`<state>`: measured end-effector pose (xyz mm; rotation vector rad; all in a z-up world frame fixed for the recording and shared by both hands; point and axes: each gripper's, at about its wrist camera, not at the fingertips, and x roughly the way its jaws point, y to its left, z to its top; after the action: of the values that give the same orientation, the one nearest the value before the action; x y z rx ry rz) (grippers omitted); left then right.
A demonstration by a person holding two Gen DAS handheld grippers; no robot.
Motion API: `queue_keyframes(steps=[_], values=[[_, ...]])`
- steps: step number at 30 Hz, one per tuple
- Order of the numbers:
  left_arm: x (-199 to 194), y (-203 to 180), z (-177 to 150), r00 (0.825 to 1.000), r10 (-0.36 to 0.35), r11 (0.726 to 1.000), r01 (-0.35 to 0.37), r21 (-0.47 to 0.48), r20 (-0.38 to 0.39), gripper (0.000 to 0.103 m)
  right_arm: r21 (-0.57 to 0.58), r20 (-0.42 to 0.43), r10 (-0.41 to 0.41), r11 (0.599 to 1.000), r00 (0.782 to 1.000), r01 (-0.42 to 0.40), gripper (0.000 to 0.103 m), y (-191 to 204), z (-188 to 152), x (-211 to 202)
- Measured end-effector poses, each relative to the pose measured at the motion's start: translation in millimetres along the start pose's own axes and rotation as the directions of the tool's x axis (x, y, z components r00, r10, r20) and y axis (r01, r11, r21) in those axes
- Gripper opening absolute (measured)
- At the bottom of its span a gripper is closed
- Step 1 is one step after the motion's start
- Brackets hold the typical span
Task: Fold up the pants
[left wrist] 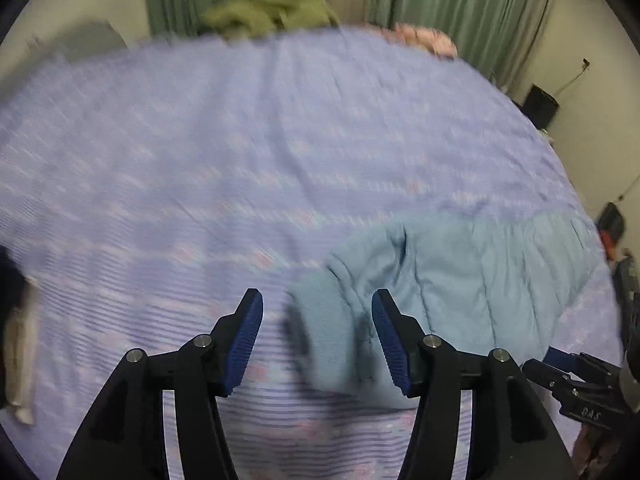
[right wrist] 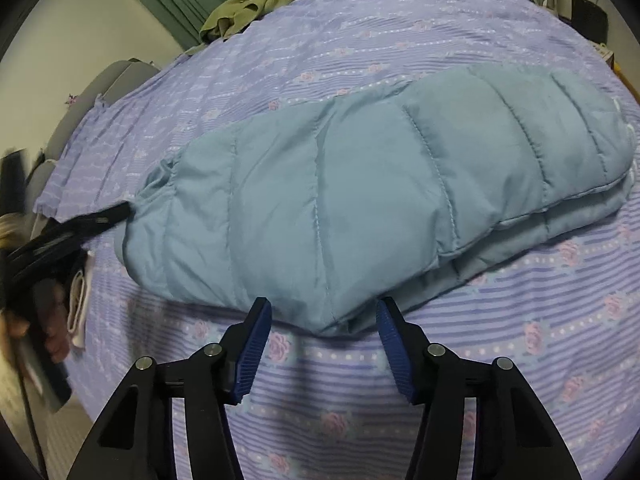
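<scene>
Pants: light blue quilted pair, lying on the bed on the striped floral bedspread, already doubled over on themselves. Layered edges show at the right end in the right wrist view, so I'd judge at least one fold done.

Left claw: jaws wide, holding nothing. One end of the pants sits between and just past the blue pads. That view is motion-blurred, so I can't tell whether the pads touch the cloth.

Right claw: jaws wide, empty, hanging just short of the near edge of the pants and pointing at the bottom corner of the bundle.

Step in hand, as I read it: take hold for the next fold, or square up the stack.
- Left: get both pads around all the layers at the narrow end before closing. Padding is thick and a shallow bite will likely slip off the top layer only.
- Right: go in low under the near edge and catch the full stack.
- Lift both ends level so the quilted layers don't shear.

Pose: both claws roughly level, angled down toward the bed. The left claw approaches from the pants' narrow end; its black finger shows at that end in the right wrist view. The right comes in from the long near side.

Olive garment at the far side of the bed, well apart from the work.
</scene>
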<state>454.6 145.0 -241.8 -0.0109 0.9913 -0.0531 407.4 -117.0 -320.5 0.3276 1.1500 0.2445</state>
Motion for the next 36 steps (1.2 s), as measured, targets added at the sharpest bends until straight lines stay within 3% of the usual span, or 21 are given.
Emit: queue_keyframes(steps=[1,3,5,7,9,13,16,18,20,24,26,31,36], values=[[-7.4,-0.1,0.6,1.0,0.003,1.0,-0.003,0.006,0.016,0.055,0.001,-0.001,0.006,1.0,1.0,-0.006,0.055,-0.1,0.4,1.9],[-11.2,-0.3,-0.2,0.998,-0.069,0.998,0.069,0.004,0.012,0.049,0.002,-0.006,0.007,1.0,1.0,-0.007,0.052,-0.1,0.4,6.2],[-0.7,-4.7,-1.1,0.993,-0.12,0.992,0.121,0.025,-0.022,0.027,0.002,-0.011,0.007,1.0,1.0,-0.007,0.044,-1.0,-0.3,10.4],[18.2,-11.0,-4.4,0.988,-0.138,0.99,0.141,0.032,-0.069,0.017,-0.005,-0.017,-0.015,1.0,1.0,0.015,0.029,-0.4,-0.6,13.3],[36.6,-15.2,-9.0,0.988,-0.116,0.992,0.121,0.041,-0.103,0.016,0.008,-0.016,-0.025,1.0,1.0,0.025,0.018,-2.8,-1.0,11.7],[71.6,-20.7,-16.2,0.985,-0.057,0.995,0.069,0.068,-0.162,0.018,0.011,-0.03,-0.059,0.998,0.998,0.059,0.016,-3.5,-3.8,12.4],[71.4,-27.2,-15.8,0.986,-0.008,0.992,0.028,0.122,-0.164,0.019,0.001,-0.028,-0.067,0.998,0.997,0.067,0.022,-1.5,-4.3,9.1],[55.1,-35.4,-9.7,0.99,0.047,0.987,-0.027,0.156,-0.131,0.024,0.022,-0.026,-0.077,0.997,0.997,0.077,0.045,-4.8,-4.1,-1.0],[26.8,-42.5,-3.4,0.997,0.063,0.983,-0.054,0.175,-0.045,0.033,0.051,0.014,-0.081,0.995,0.997,0.081,0.055,-12.9,-4.0,-20.3],[-18.2,-68.5,3.1,0.998,-0.023,0.977,0.012,0.213,0.051,0.035,0.126,0.143,-0.145,0.984,0.979,0.127,0.057,-43.9,-0.6,-73.9],[-29.3,-92.7,3.6,0.993,-0.09,0.964,0.069,0.258,0.071,0.035,0.173,0.207,-0.208,0.969,0.956,0.174,0.057,-66.9,4.5,-97.6],[-19.8,-161.9,-3.5,0.967,-0.253,0.898,0.221,0.38,0.035,0.034,0.271,0.259,-0.304,0.934,0.917,0.233,0.057,-125.4,27.0,-116.3],[6.2,-224.5,-16.5,0.935,-0.352,0.848,0.342,0.406,-0.054,0.034,0.357,0.231,-0.305,0.91,0.924,0.212,0.057,-182.3,48.5,-104.8]])
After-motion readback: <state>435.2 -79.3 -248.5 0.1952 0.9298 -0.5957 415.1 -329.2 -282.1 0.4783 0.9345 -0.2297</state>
